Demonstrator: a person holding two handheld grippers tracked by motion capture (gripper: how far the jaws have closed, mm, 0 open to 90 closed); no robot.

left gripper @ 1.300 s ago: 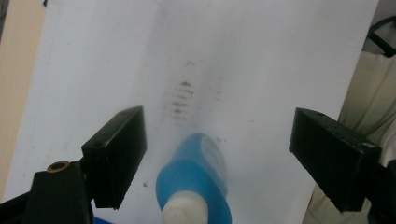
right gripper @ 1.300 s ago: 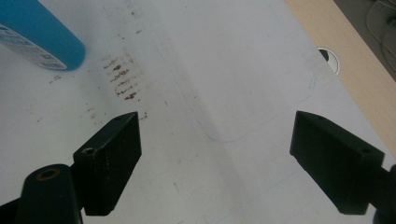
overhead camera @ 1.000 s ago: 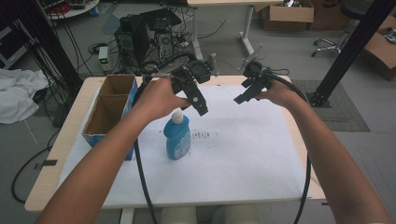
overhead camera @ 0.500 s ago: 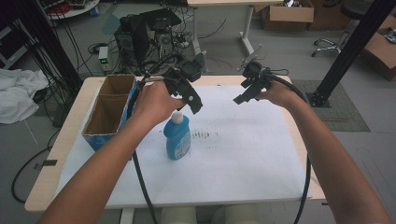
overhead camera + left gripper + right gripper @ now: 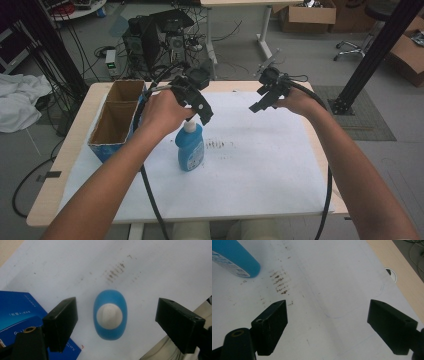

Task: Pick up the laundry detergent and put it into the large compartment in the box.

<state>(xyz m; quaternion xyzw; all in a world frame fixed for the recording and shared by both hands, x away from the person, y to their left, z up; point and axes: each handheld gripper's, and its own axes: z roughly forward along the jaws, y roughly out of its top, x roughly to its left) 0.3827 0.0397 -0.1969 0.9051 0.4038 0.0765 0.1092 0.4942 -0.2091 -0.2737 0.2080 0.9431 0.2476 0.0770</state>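
Left hand-held gripper: held above the blue bottle, jaws spread wide and holding nothing; in the left gripper view the bottle's white cap sits between the two jaws, seen from straight above, with clear gaps on both sides.
Right hand-held gripper: raised over the far right part of the sheet, well apart from the bottle; jaws wide apart and empty, and in the right gripper view only bare paper lies between them.
Blue bottle: upright on the white paper sheet, left of the desk's middle, just right of the cardboard box.
Cardboard box: open-topped, two compartments, blue outer wall, at the left edge of the sheet.
Brown smudges: short streaks on the paper just right of the bottle.
Desk: light wood, mostly covered by the sheet.
Cables: one trails from each hand-held gripper toward the near edge.
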